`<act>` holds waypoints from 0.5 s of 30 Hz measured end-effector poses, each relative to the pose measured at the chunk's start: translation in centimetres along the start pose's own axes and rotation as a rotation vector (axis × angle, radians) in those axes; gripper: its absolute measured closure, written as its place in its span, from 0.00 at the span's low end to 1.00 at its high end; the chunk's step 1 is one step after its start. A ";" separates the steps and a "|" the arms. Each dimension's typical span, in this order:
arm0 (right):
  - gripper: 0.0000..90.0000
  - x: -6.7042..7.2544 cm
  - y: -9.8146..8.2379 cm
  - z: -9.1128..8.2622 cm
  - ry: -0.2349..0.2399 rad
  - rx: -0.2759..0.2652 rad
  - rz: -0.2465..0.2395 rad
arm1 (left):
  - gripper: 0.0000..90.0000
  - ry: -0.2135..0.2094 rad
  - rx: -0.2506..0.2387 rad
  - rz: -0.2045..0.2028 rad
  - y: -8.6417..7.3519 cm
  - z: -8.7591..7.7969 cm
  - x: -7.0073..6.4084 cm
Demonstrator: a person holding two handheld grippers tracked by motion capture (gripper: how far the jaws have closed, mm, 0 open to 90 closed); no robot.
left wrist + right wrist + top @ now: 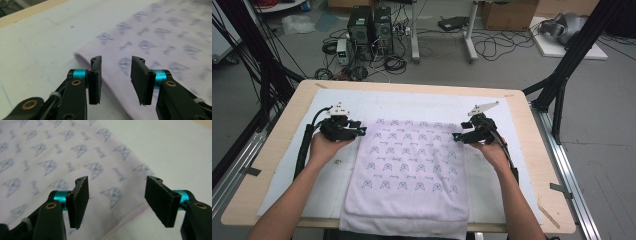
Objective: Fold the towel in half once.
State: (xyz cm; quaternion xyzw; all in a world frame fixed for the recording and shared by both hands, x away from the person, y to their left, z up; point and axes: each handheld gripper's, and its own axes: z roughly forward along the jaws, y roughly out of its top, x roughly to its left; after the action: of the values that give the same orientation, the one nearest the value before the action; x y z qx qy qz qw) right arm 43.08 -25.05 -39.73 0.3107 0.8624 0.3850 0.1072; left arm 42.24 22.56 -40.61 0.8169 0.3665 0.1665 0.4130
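Both grippers are empty right now: left gripper (360,131) has its jaws partway apart over the towel's far left corner, right gripper (456,136) spread a bit wider at the far right edge, nothing pinched. The folded patterned towel (409,165) lies flat mid-table on the white mat (287,165), near end draping over the edge. Looks soft, light and floppy, so I'd pinch the far corners, catching all layers.
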 end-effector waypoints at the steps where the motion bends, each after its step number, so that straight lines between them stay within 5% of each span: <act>1: 0.38 -0.5 0.1 0.2 -0.010 0.000 -0.004 | 0.63 0.010 0.002 -0.014 0.1 0.5 0.5; 6: 0.34 -2.5 -0.5 1.9 -0.022 -0.009 0.021 | 0.58 0.009 -0.004 -0.104 -0.7 2.7 2.0; 10: 0.37 -3.1 -1.3 3.1 -0.025 0.024 0.042 | 0.54 0.026 0.027 -0.130 -1.4 4.3 1.9; 13: 0.54 -3.4 -1.5 3.7 -0.021 0.052 0.044 | 0.60 0.060 0.018 -0.152 -1.6 4.8 1.8; 15: 0.68 -3.3 -1.5 4.1 -0.020 0.074 0.035 | 0.77 0.035 0.015 -0.149 -1.6 4.8 1.8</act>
State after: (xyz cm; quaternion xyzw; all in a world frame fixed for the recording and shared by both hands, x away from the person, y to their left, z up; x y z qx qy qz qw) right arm 46.74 -25.35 -43.80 0.3335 0.8693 0.3515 0.0975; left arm 45.50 21.87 -44.81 0.7873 0.4348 0.1468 0.4118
